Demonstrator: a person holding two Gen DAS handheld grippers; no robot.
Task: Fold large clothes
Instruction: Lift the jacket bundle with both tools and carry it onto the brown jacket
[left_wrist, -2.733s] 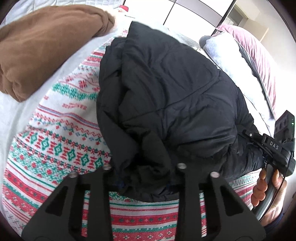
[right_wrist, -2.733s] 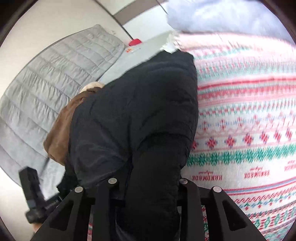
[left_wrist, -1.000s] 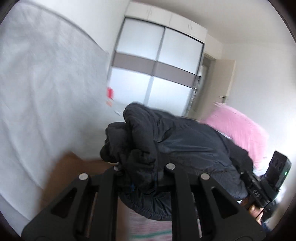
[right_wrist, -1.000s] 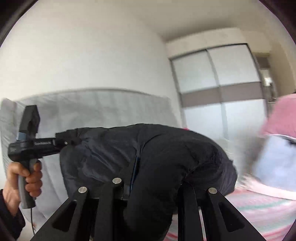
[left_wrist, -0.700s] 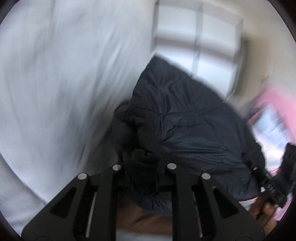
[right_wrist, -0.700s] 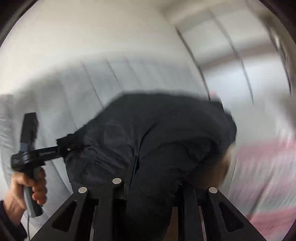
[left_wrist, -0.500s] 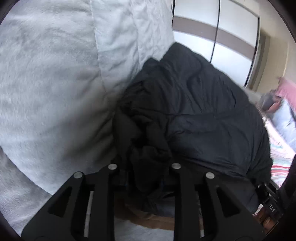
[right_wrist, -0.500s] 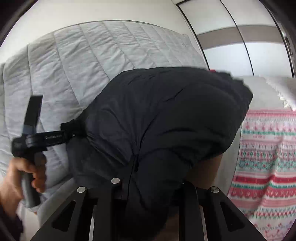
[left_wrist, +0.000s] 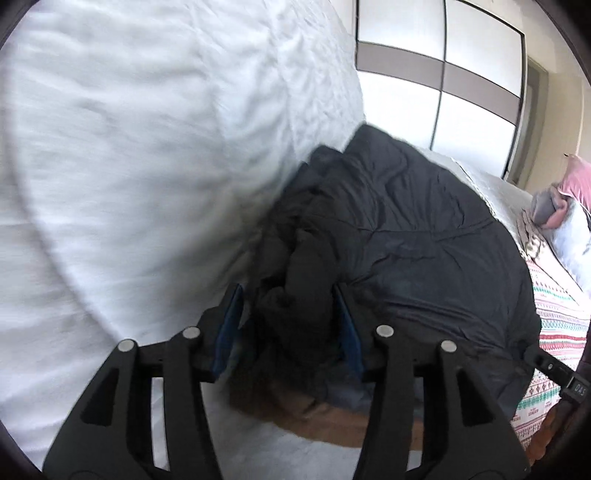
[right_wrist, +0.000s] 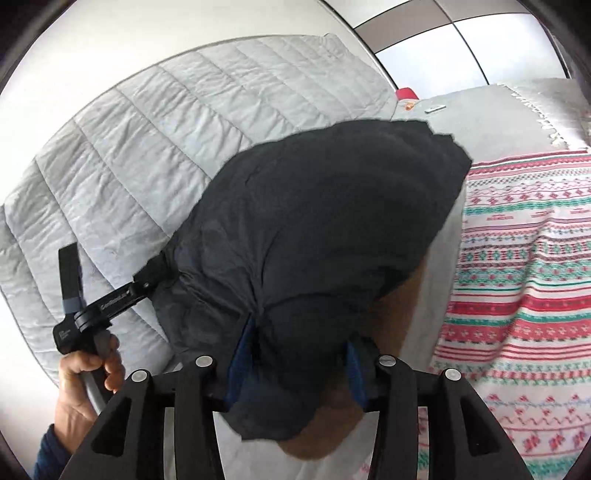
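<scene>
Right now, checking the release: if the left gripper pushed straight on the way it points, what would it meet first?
The black jacket: its bunched fabric sits between the left gripper's opening jaws. Behind it the grey quilted headboard probably follows.

- Left gripper (left_wrist: 288, 325): black angular fingers, blue pads, silver round screws
- Right gripper (right_wrist: 301, 363): the same black build, blue pads
- Hand (right_wrist: 79, 384), dark blue sleeve cuff (right_wrist: 48, 448)

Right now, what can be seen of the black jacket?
The black jacket is a puffy, matte, quilted-looking garment, folded into a thick bundle. It lies on a brown garment against the grey quilted headboard, beside the patterned blanket. Bunched edges sit between the pads of the left gripper and the right gripper, whose jaws are opening.
</scene>
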